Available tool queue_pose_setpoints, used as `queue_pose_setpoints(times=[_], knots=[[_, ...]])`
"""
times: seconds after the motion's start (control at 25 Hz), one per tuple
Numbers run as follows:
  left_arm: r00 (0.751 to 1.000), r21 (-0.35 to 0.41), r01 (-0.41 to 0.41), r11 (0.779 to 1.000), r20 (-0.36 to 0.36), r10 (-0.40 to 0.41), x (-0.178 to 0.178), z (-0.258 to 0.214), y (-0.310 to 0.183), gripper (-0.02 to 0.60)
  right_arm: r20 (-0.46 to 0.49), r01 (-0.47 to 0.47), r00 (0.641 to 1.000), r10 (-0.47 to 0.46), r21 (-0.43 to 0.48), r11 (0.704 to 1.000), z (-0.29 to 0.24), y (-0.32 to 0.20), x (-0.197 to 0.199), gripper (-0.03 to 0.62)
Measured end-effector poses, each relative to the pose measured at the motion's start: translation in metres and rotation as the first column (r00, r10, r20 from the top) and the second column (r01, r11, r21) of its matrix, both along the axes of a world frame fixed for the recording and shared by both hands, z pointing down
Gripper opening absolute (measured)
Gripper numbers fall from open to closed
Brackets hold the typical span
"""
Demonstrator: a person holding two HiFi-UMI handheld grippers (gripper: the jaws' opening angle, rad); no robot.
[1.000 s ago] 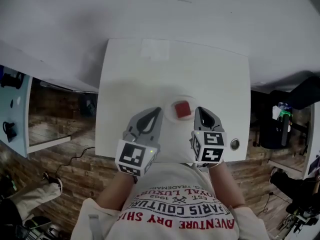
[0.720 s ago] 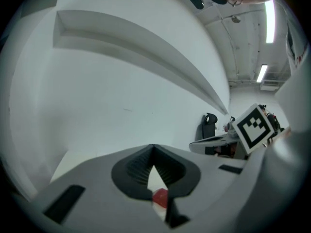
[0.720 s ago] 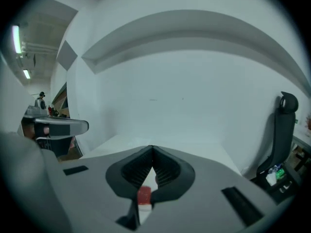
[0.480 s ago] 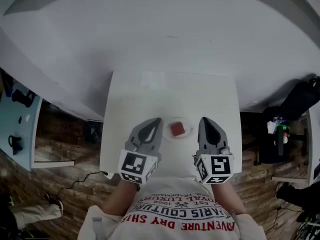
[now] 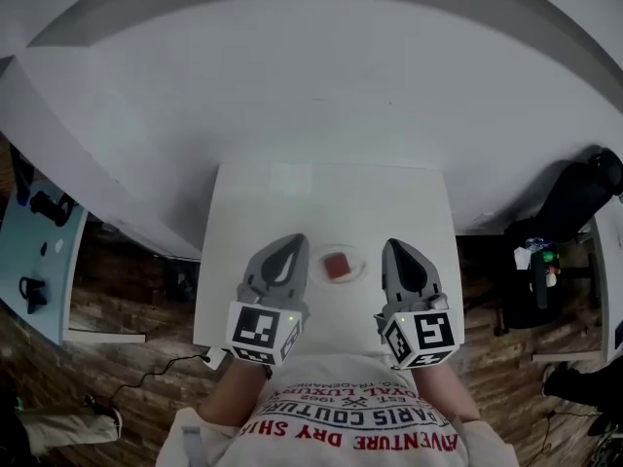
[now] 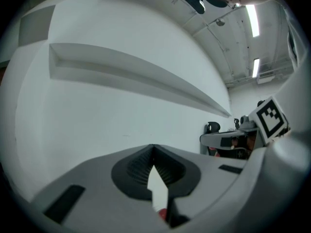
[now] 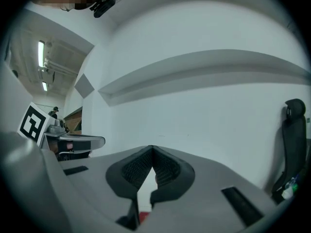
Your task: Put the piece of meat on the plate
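One plate [image 5: 356,264] sits on the white table [image 5: 292,207] with the red meat [image 5: 337,266] at its centre. The left gripper [image 5: 292,244] and right gripper [image 5: 393,248] flank the plate without touching it, both with jaws closed and empty. A black chair [image 5: 574,197] stands off to the right.

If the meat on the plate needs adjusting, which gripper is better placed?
Left, narrowly: in the head view the left gripper looks nearer the plate and meat than the right gripper. Both have shut, empty jaws.
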State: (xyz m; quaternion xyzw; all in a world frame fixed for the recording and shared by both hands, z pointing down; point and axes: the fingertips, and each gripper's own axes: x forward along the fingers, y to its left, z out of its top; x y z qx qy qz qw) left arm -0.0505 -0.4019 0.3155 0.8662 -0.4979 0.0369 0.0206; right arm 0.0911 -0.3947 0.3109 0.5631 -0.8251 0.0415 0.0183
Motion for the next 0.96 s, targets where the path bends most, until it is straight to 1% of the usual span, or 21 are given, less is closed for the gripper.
queue_pose_setpoints(times=[0.4,0.68,0.96], knots=[[1.0,-0.017,-0.013,1.0,0.009,0.013,0.017,0.006,0.008,-0.005,0.024,0.005,1.0,-0.005,-0.033,0.999,0.009,0.01,0.013,0.011],[1.0,-0.03,-0.017,0.999,0.012,0.018,0.025,0.011,0.009,-0.005,-0.005,0.0,1.0,0.0,-0.033,0.999,0.013,0.012,0.016,0.011],[1.0,-0.031,-0.028,0.999,-0.003,0.028,0.028,0.012,0.008,-0.005,-0.007,0.0,1.0,-0.001,-0.033,0.999,0.017,0.009,0.015,0.011]])
